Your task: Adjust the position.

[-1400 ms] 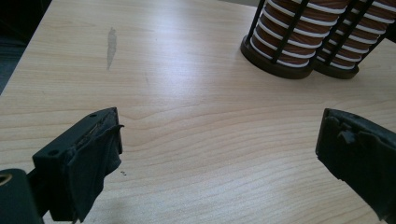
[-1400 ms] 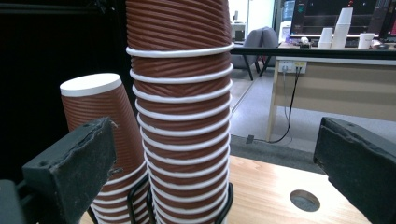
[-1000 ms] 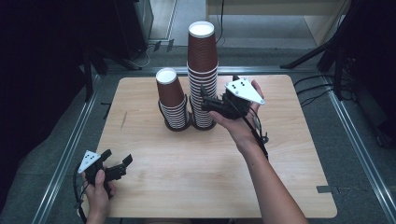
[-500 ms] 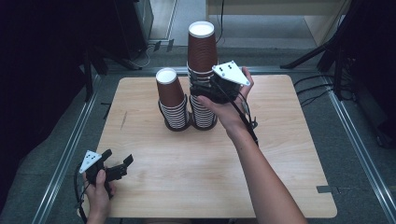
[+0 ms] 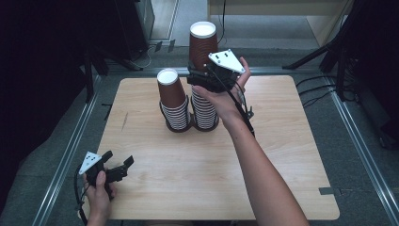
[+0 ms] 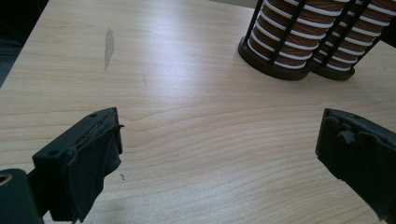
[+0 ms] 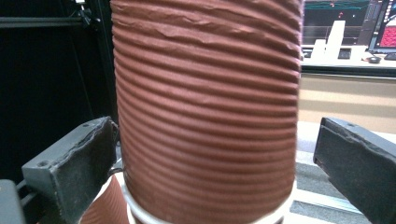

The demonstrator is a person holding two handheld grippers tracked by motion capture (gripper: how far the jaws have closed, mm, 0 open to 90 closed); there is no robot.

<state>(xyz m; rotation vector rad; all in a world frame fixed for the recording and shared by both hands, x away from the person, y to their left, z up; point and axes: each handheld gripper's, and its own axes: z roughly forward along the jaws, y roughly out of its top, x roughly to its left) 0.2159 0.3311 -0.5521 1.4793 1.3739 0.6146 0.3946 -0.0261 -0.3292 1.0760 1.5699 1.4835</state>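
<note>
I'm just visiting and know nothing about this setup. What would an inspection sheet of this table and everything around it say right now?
Surface: wooden table, one faint grey smudge near its left edge.
Job's things: tall cup stack and short cup stack, upside down, each in a black wire holder.
Clutter: nothing seen.
Grippers: right gripper open, jaws either side of the tall stack's top cup; left gripper open over bare table.
Cables: one trails from each gripper; more lie on the floor at right.
Surroundings: grey floor, metal rails, dark stands, screens beyond the table.
</note>
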